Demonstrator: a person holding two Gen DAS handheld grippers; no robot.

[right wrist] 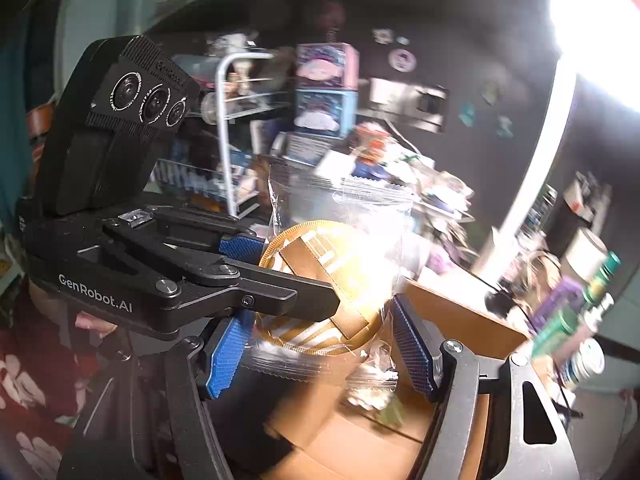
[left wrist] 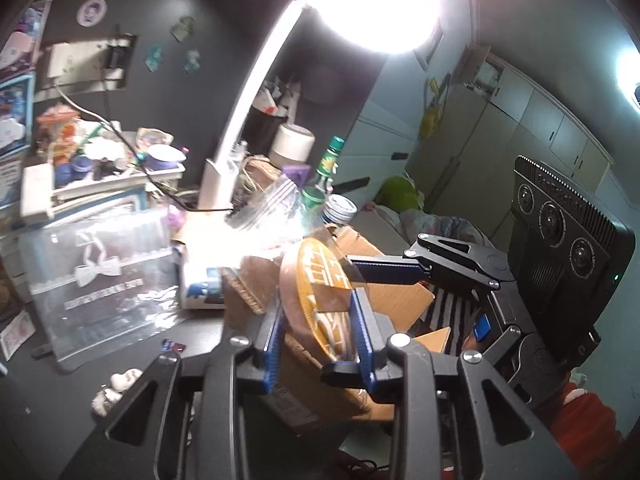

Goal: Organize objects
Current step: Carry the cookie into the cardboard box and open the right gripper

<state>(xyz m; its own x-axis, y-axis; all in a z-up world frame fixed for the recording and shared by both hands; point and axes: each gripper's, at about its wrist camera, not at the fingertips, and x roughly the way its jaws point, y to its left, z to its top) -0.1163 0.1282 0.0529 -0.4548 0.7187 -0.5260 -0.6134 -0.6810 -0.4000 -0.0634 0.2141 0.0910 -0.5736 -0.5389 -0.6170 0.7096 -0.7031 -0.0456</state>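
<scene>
One gold disc (right wrist: 320, 280) sealed in one clear plastic bag (right wrist: 352, 208), held above one open cardboard box (right wrist: 460, 312). Left gripper (left wrist: 320, 332): its two blue pads clenched on the bagged disc. Right gripper (right wrist: 320, 344): two blue fingers (right wrist: 228, 352) spread either side of the bag; contact cannot be told. One white lamp arm (left wrist: 256, 80) behind.

Gold disc (left wrist: 320, 292) in clear bag (right wrist: 340, 216); brown cardboard box (left wrist: 400, 300); blue-padded black tongs (left wrist: 318, 344); dark grey counter (left wrist: 60, 384).
</scene>
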